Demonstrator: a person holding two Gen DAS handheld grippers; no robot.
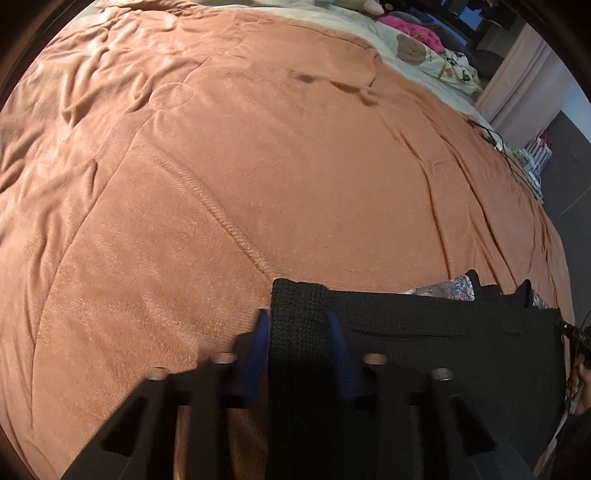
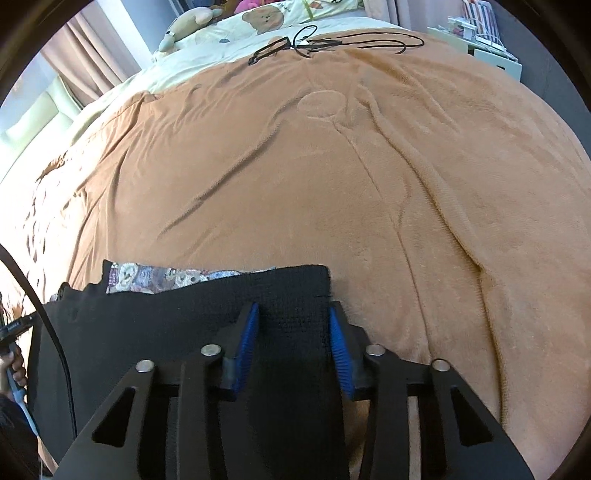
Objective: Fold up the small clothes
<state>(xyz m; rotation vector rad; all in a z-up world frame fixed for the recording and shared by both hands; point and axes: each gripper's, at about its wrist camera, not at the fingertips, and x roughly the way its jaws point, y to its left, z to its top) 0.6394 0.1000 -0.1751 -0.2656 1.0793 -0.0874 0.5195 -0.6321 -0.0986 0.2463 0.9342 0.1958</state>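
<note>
A black knitted garment (image 1: 443, 350) lies flat at the near edge of a brown fleece blanket (image 1: 258, 166). My left gripper (image 1: 297, 317) is shut on the garment's left corner, and the cloth fills the gap between its blue pads (image 1: 258, 343). In the right wrist view the same black garment (image 2: 147, 325) spreads leftward, and my right gripper (image 2: 293, 308) is shut on its right corner. A bear-patterned cloth (image 2: 166, 277) peeks out from behind the garment's far edge, and the patterned cloth (image 1: 450, 288) shows in the left view too.
The brown blanket (image 2: 332, 184) covers the bed ahead of both grippers. Black cables (image 2: 314, 40) lie at its far end near bear-print bedding (image 2: 266, 18). White storage boxes (image 2: 495, 55) stand off the bed's far right. A person's hand (image 2: 14, 365) shows at the left edge.
</note>
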